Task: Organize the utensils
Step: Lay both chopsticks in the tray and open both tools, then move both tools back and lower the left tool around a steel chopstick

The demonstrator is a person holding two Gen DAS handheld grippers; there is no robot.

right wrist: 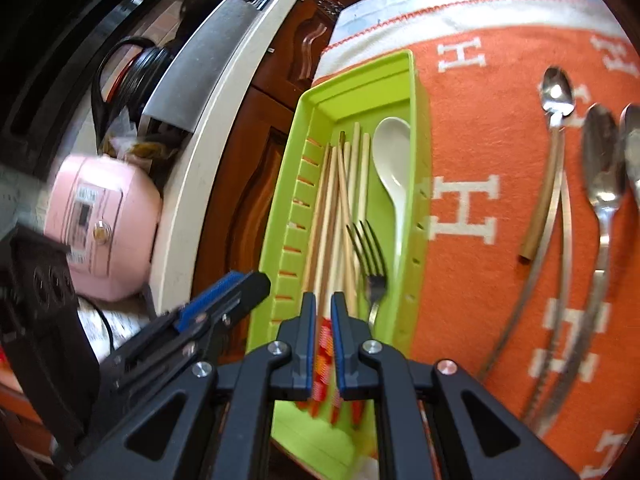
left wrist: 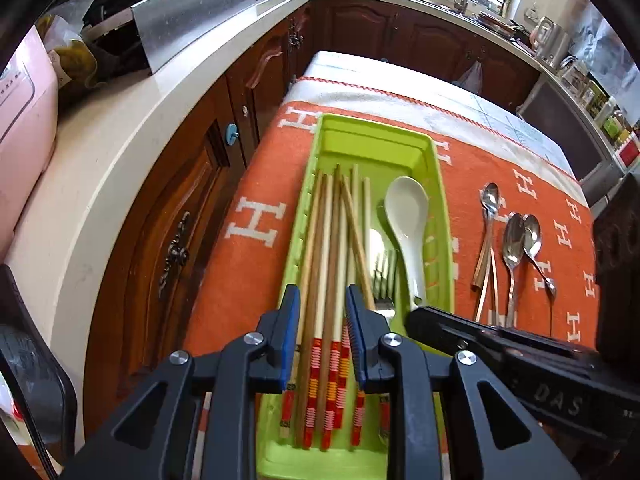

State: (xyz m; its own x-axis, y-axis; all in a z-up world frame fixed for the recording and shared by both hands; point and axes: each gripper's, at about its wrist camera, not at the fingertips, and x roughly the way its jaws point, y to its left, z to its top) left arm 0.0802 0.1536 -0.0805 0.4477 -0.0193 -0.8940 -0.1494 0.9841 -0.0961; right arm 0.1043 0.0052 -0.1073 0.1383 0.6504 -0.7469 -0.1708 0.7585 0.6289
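Here, chopsticks (left wrist: pixel 326 248), white spoon (left wrist: pixel 408 216) fill green tray (left wrist: pixel 436 184).

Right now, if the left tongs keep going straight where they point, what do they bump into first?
Probably the chopsticks lying in the green tray; the left tongs sit right over them, though depth is hard to judge.

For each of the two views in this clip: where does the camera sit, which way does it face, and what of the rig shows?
Left wrist: on the left claw, looking steeply down along the green tray of chopsticks; its own fingers, jaws apart, and the right claw at lower right show.
Right wrist: on the right claw, looking down the same tray; its nearly shut fingers and the left claw at left show.
Shared: tray, chopsticks, white spoon, metal spoons on the orange cloth.
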